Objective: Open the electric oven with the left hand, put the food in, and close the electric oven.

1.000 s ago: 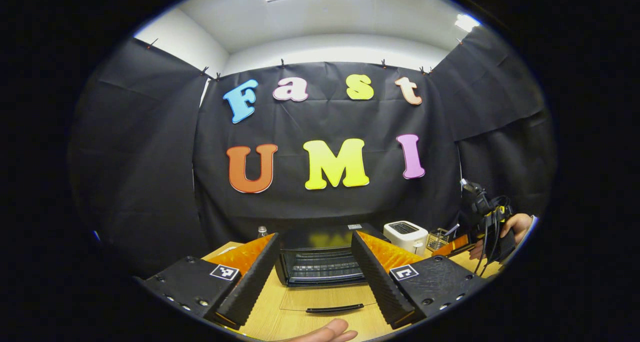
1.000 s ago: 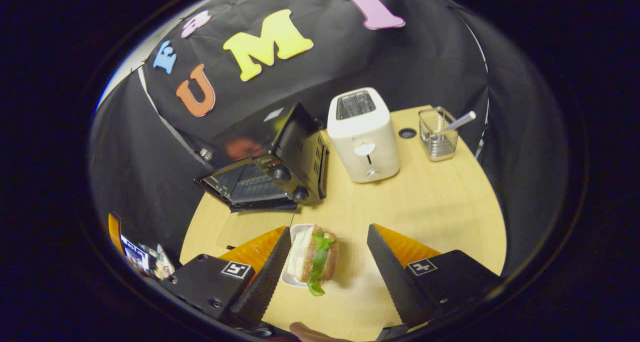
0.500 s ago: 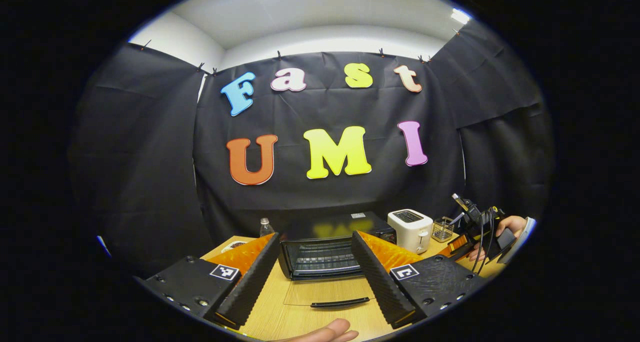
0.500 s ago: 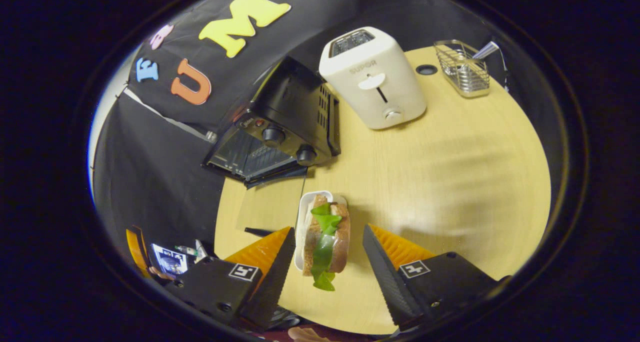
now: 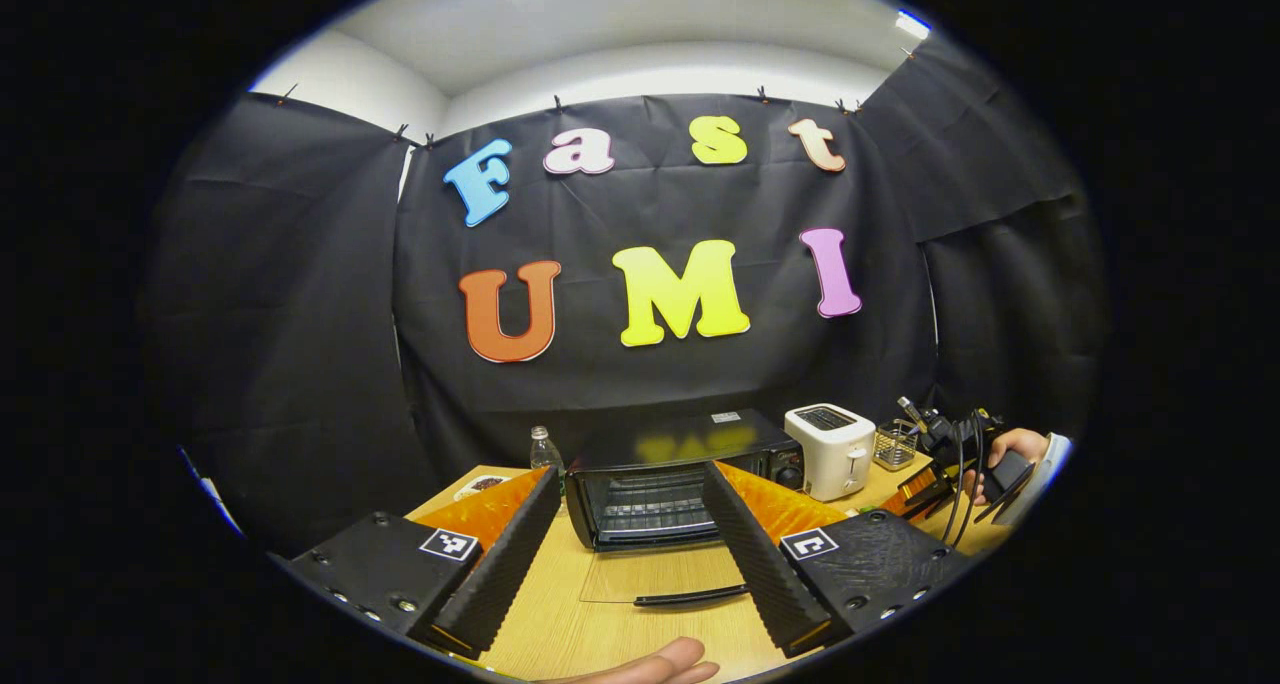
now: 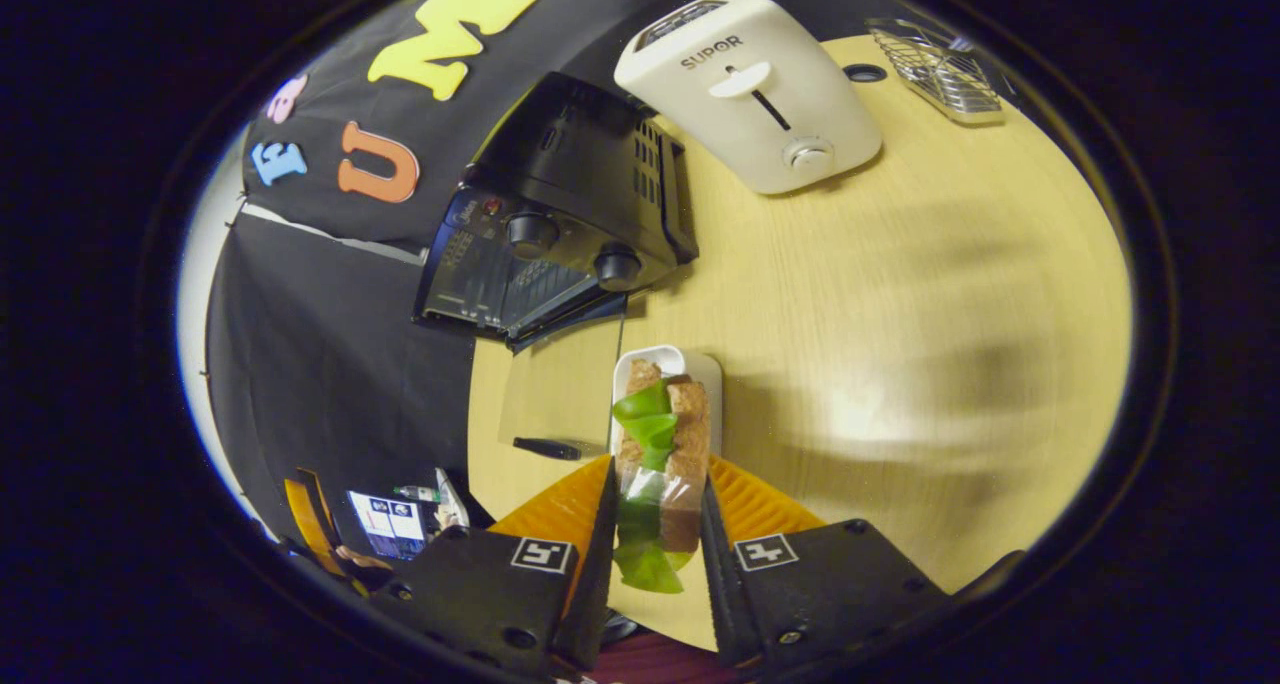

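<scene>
R gripper (image 6: 655, 524) clamped on sandwich (image 6: 660, 454), its lower end hidden btwn ribbed fingers, over white tray (image 6: 668, 364). L gripper (image 5: 632, 534) apart, empty. Black oven (image 5: 660, 479) open, glass door (image 5: 650, 584) flat on wood table (image 6: 900, 294).

Black cloth walls (image 5: 290, 314), white ceiling (image 5: 640, 24), light wooden table (image 6: 900, 294).

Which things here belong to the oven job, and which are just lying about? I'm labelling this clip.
Part of the job:
- electric oven, its door folded down flat
- sandwich over its white tray, between the right claw fingers
- left claw, open, facing the oven

Lying about:
- toaster
- wire basket
- bottle
</scene>
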`<state>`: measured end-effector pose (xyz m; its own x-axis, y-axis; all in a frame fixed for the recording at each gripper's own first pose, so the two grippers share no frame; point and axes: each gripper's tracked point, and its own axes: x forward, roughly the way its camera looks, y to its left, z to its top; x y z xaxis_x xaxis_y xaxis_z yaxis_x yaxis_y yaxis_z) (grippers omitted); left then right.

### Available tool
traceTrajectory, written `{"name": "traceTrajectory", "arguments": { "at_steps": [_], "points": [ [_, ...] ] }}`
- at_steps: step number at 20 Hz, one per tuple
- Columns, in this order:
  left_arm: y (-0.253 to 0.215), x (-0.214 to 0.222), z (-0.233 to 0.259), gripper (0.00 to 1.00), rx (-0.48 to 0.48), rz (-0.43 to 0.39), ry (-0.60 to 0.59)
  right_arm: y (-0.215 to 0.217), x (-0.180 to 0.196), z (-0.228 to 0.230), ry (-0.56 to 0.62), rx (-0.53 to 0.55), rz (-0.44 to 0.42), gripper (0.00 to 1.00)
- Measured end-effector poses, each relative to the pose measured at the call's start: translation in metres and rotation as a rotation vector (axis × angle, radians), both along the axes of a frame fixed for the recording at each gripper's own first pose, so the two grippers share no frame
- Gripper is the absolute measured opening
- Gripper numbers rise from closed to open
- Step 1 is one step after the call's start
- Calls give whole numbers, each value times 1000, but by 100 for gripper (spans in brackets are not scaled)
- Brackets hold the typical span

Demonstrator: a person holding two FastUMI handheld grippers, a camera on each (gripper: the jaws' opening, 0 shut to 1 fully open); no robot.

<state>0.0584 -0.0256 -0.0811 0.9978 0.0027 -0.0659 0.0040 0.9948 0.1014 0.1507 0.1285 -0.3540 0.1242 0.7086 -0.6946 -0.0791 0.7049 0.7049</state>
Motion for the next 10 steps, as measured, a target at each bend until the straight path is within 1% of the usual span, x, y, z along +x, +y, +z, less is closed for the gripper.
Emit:
{"name": "traceTrajectory", "arguments": {
  "at_steps": [3, 4, 5, 6, 8, 10],
  "points": [
    [3, -3, -1, 94, -12, -5, 1, -3, -5, 10, -49, -6, -11, 42],
    [5, -3, 0, 94, -13, -8, -2, -4, -6, 16, -67, 0, -22, 33],
    [6, -4, 0, 94, -13, -14, -1, -5, -8, 22, -84, 8, -37, 33],
    [8, -4, -1, 94, -9, -15, 2, -4, -9, 27, -98, 16, -53, 41],
    [13, -3, 0, 94, -5, -15, -6, 0, -17, 37, -108, 49, -89, 41],
    [14, -8, 4, 94, -16, -27, -21, 9, -22, 41, -90, 87, -148, 41]
  ]
}}
